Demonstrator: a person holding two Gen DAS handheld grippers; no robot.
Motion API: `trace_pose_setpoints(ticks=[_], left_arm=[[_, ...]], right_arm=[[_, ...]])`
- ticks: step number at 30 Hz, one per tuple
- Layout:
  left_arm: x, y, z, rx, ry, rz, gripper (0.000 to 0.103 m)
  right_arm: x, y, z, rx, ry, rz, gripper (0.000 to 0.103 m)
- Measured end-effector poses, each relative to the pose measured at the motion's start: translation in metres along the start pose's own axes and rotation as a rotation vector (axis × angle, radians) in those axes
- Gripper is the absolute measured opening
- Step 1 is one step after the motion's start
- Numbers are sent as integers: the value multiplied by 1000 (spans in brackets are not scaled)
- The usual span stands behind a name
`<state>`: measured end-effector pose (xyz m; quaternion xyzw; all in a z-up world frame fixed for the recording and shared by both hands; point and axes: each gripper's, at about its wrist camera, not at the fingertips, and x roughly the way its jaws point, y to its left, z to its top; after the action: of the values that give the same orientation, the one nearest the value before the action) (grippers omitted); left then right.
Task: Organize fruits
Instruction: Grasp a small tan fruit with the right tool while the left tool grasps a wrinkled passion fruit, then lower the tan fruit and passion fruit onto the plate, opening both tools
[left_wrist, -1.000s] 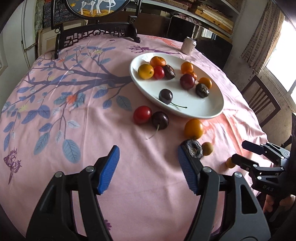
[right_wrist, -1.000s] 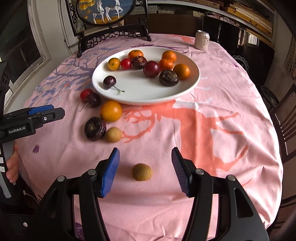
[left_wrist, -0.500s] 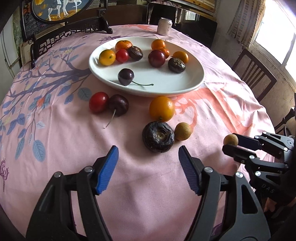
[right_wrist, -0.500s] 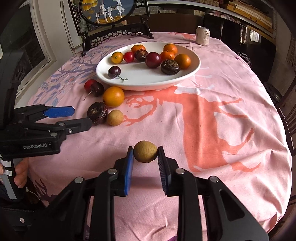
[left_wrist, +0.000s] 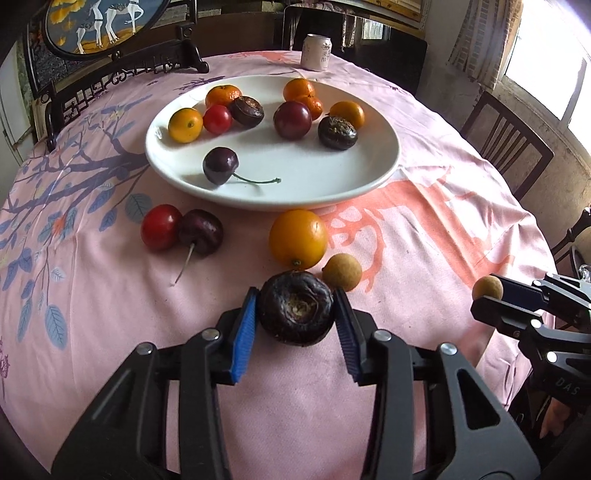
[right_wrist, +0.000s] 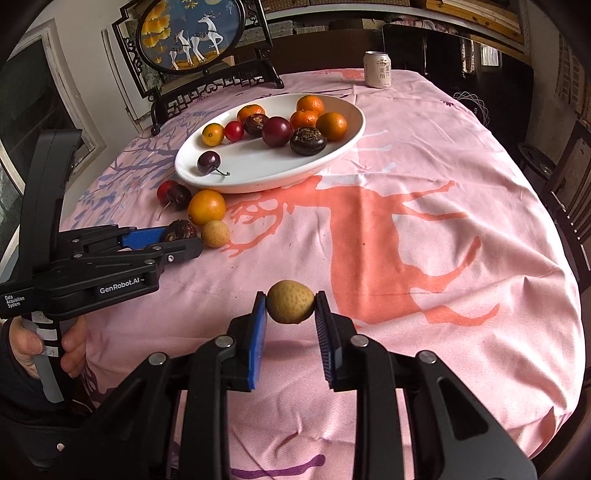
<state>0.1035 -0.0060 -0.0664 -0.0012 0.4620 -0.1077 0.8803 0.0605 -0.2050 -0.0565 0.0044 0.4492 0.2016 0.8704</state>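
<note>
My left gripper (left_wrist: 295, 314) is shut on a dark wrinkled fruit (left_wrist: 295, 308) low over the pink cloth; it also shows in the right wrist view (right_wrist: 180, 231). My right gripper (right_wrist: 290, 314) is shut on a tan longan (right_wrist: 290, 301), held above the cloth; it shows in the left wrist view (left_wrist: 487, 288). A white plate (left_wrist: 369, 177) holds several oranges, cherries and dark fruits. On the cloth in front of it lie an orange (left_wrist: 297, 238), a second longan (left_wrist: 341, 272), a red tomato (left_wrist: 161, 231) and a dark cherry (left_wrist: 201, 231).
A drink can (left_wrist: 317, 51) stands beyond the plate at the table's far edge. A dark carved stand with a round painted screen (right_wrist: 192, 33) is at the far left. Wooden chairs (left_wrist: 506, 144) stand around the right side of the table.
My left gripper moved forward and closed on the dark wrinkled fruit. My right gripper lifted the longan higher above the cloth.
</note>
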Motion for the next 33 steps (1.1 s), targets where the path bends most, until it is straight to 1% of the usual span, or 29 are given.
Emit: trace_pose_setpoints(ticks=[7, 14, 16, 19, 23, 25, 27, 30, 32, 33], left_arm=[[-31, 6, -1, -21, -59, -31, 41], [-46, 11, 5, -21, -88, -48, 41], [-47, 13, 13, -9, -89, -41, 41], [-46, 20, 37, 5, -103, -22, 41], [-25, 35, 88, -9, -81, -18, 41], [-9, 39, 114, -5, -71, 8, 41], [10, 41, 133, -4, -52, 40, 41], [37, 47, 149, -22, -11, 44, 41], [48, 51, 153, -28, 3, 46, 41], [52, 52, 154, -31, 5, 46, 41]], right_arm=[[2, 5, 5, -2, -3, -5, 27], [5, 8, 12, -11, 2, -16, 27], [7, 9, 20, -21, 4, -17, 27], [11, 8, 39, -36, -10, -25, 27], [27, 4, 79, -44, -28, -37, 27], [38, 3, 103, -52, -50, -54, 27], [54, 1, 128, -56, -54, -59, 27], [83, 0, 155, -77, -44, -78, 26], [98, -3, 166, -77, -28, -100, 26], [103, -6, 170, -71, -21, -96, 26]])
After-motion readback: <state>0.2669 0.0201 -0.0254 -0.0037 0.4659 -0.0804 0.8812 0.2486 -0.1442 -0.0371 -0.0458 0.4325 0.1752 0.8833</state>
